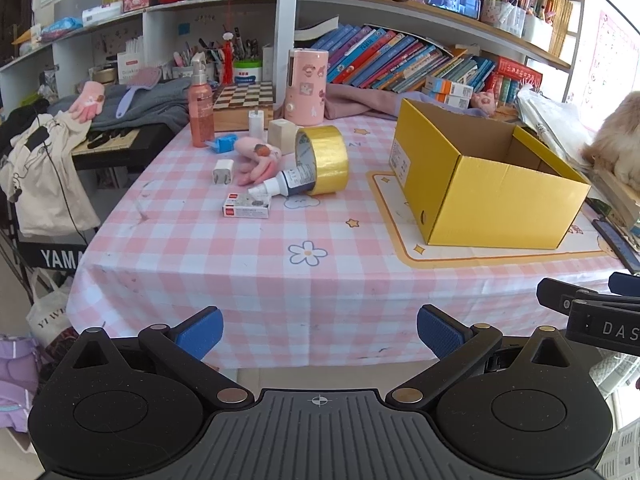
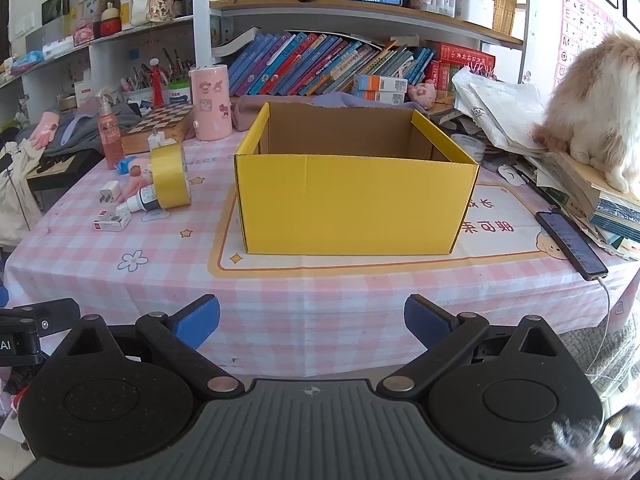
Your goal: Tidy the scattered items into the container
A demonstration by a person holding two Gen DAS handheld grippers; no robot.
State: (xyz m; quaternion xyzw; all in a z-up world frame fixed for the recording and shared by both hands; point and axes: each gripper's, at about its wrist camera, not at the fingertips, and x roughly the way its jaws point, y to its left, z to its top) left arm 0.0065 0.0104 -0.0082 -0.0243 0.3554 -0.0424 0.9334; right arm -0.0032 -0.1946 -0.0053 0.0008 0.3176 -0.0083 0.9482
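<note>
An open yellow cardboard box (image 1: 480, 184) (image 2: 356, 200) stands on the checked tablecloth at the right. Left of it lie a gold tape roll (image 1: 326, 158) (image 2: 170, 176), a small dropper bottle (image 1: 280, 186) (image 2: 140, 202), a flat white-and-red box (image 1: 247, 205) (image 2: 112, 221), a white charger plug (image 1: 223, 172) (image 2: 109, 193), a pink plush toy (image 1: 258, 158), a blue item (image 1: 222, 144), a wooden block (image 1: 283, 132) and a pink spray bottle (image 1: 201, 106) (image 2: 110, 130). My left gripper (image 1: 320, 330) is open and empty, short of the table's front edge. My right gripper (image 2: 312, 320) is open and empty, facing the box.
A pink cylinder (image 1: 306, 86) and a chessboard (image 1: 244, 100) stand at the back. A phone (image 2: 570, 244) lies at the right table edge on a cable. A fluffy cat (image 2: 596, 108) sits on stacked books at the right. Shelves with books stand behind; a keyboard (image 1: 108, 144) at left.
</note>
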